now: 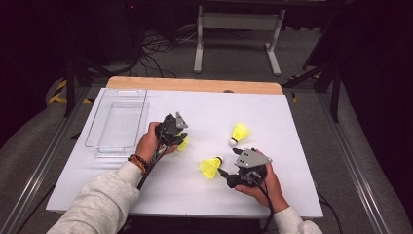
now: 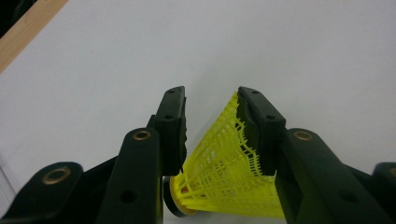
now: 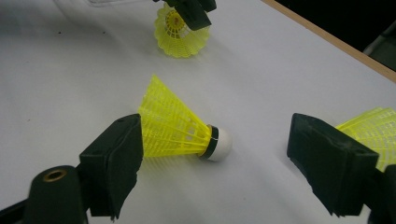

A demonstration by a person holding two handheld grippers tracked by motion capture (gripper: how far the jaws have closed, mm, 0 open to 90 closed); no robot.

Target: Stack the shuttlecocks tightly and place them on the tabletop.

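Setting: a lab-type recording station, not a home or shop. The tabletop [image 1: 292,195] is a white sheet laid over a wooden board whose bare edge [image 1: 195,84] shows at the far side. Metal rails [image 1: 29,195] run along both sides of it on a grey carpeted floor [image 1: 234,53]. The surroundings are dark. Loose black cables [image 1: 156,48] lie tangled on the floor behind the tabletop, near a grey metal stand [image 1: 238,22] with two legs. Black-and-yellow hazard tape [image 1: 59,90] marks the floor at far left. Black tripod-like legs [image 1: 333,83] stand at both far corners.
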